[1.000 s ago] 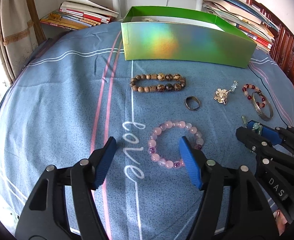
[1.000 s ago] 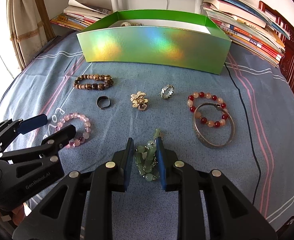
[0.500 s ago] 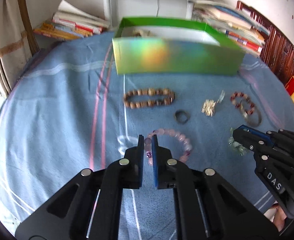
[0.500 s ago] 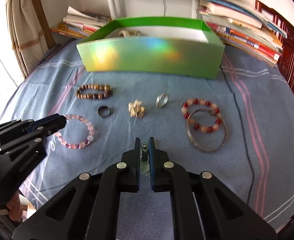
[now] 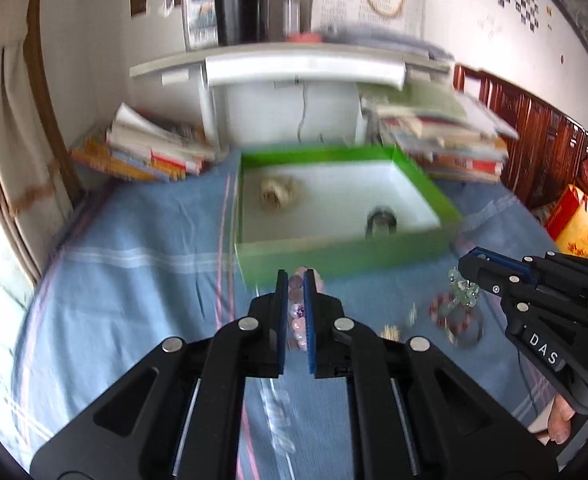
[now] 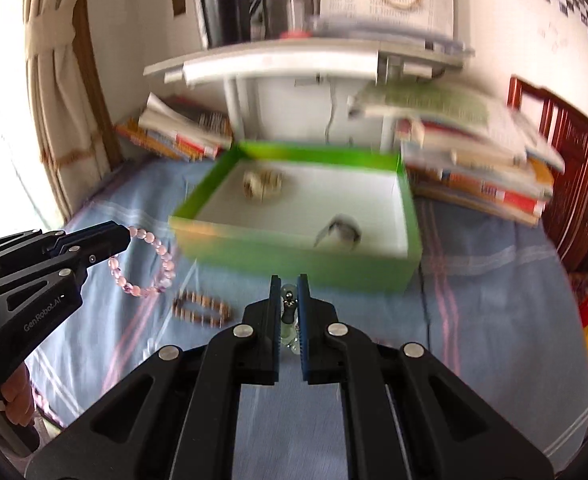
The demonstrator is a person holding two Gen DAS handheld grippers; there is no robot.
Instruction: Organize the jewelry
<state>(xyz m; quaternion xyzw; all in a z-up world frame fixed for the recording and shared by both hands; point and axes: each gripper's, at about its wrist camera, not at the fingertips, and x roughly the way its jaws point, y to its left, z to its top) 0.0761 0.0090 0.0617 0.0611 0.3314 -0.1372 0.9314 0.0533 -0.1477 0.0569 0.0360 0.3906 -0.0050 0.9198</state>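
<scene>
Lifted off the blue bedsheet, left gripper pinches the pink bead bracelet while right gripper clamps the green bead piece, both bound for the green box.

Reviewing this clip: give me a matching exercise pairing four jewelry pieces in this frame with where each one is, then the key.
Things:
1. pink bead bracelet
2. pale green bead piece
3. brown bead bracelet
4. ring

Places:
A. lying on the blue bedsheet
B. inside the green box
C. hanging from the left gripper
D. pinched in the right gripper

Pairs: 1-C, 2-D, 3-A, 4-B
</scene>
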